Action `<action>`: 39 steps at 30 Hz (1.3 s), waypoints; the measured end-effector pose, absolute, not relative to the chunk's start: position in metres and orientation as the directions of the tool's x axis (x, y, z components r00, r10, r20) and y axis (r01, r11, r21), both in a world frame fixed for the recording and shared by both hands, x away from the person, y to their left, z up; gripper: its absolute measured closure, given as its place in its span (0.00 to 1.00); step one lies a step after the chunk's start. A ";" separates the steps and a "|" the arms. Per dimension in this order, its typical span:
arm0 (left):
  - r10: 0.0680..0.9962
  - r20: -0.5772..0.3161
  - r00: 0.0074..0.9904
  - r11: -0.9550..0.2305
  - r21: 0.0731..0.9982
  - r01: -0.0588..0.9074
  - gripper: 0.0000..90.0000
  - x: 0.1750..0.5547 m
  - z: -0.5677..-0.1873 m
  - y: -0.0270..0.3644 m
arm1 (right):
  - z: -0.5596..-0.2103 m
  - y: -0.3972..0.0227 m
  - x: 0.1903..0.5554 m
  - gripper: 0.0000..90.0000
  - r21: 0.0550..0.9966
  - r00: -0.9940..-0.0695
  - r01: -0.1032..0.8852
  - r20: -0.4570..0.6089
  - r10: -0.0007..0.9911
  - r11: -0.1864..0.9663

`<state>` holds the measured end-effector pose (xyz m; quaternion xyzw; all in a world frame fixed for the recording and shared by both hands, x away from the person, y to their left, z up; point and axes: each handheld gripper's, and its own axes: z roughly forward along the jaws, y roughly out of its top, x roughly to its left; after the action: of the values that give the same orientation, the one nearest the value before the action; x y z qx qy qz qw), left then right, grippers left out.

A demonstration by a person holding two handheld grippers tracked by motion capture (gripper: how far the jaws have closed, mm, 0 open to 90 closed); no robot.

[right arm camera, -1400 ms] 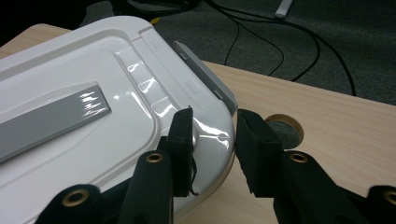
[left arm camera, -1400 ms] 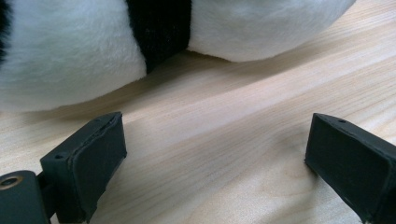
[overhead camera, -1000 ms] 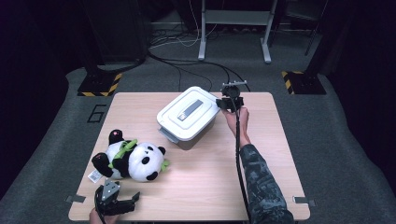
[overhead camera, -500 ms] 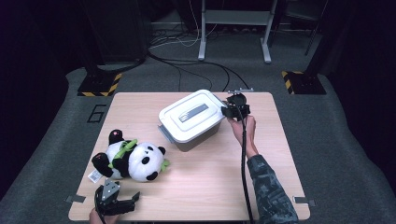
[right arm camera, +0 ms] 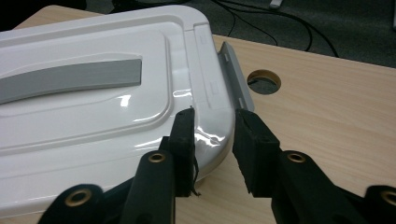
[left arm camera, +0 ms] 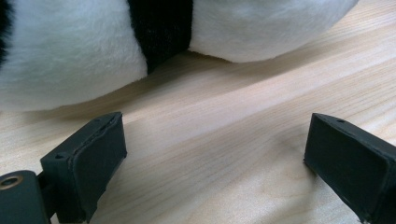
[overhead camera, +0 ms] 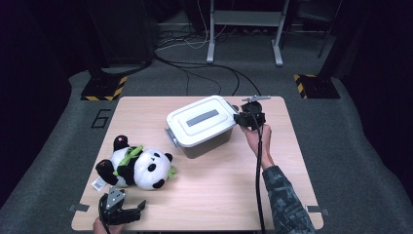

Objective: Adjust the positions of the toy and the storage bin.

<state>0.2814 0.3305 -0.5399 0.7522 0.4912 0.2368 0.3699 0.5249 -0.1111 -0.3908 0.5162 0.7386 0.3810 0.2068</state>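
A white lidded storage box (overhead camera: 202, 124) with a grey handle strip sits at the table's far middle. My right gripper (overhead camera: 242, 118) is at its right corner. In the right gripper view, its jaws (right arm camera: 212, 126) close on the lid's rounded corner (right arm camera: 212, 122), one pad on top of the lid and one outside the rim. A plush panda (overhead camera: 136, 168) lies at the front left of the table. My left gripper (overhead camera: 127, 207) rests on the table just in front of it. Its jaws (left arm camera: 215, 140) are open, with bare wood between them and the panda's fur (left arm camera: 70, 46) just beyond.
The wooden table (overhead camera: 219, 195) has a round cable hole (right arm camera: 264, 80) near the box's grey side latch (right arm camera: 236, 77). Cables and stand legs lie on the floor behind the table, and striped weights (overhead camera: 102, 87) sit at both back corners.
My right gripper has moved right and slightly toward me along the box's right end, and the box has shifted a little with it. The left gripper and panda have stayed put.
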 end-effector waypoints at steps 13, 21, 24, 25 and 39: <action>0.913 -0.006 0.407 -0.246 0.787 0.565 0.06 0.282 -0.540 0.331 | -0.395 -0.121 0.556 0.63 0.792 -0.365 0.598 0.129 0.922 0.126; 0.913 -0.007 0.409 -0.248 0.786 0.566 0.06 0.282 -0.539 0.331 | -0.415 -0.134 0.573 0.63 0.761 -0.313 0.643 0.158 0.936 0.087; 0.912 -0.007 0.410 -0.249 0.784 0.568 0.06 0.282 -0.539 0.331 | -0.420 -0.134 0.576 0.66 0.752 -0.313 0.654 0.175 0.934 0.079; 0.912 -0.007 0.410 -0.249 0.784 0.569 0.06 0.282 -0.539 0.331 | -0.422 -0.135 0.577 0.67 0.753 -0.323 0.654 0.183 0.928 0.079; 0.913 -0.007 0.408 -0.248 0.784 0.569 0.06 0.282 -0.539 0.331 | -0.428 -0.133 0.574 0.93 0.757 -0.366 0.652 0.257 0.894 0.049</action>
<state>0.2820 0.3309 -0.5391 0.7545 0.4910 0.2342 0.3672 0.5737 -0.1334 -0.4278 0.5447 0.7098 0.4230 0.1433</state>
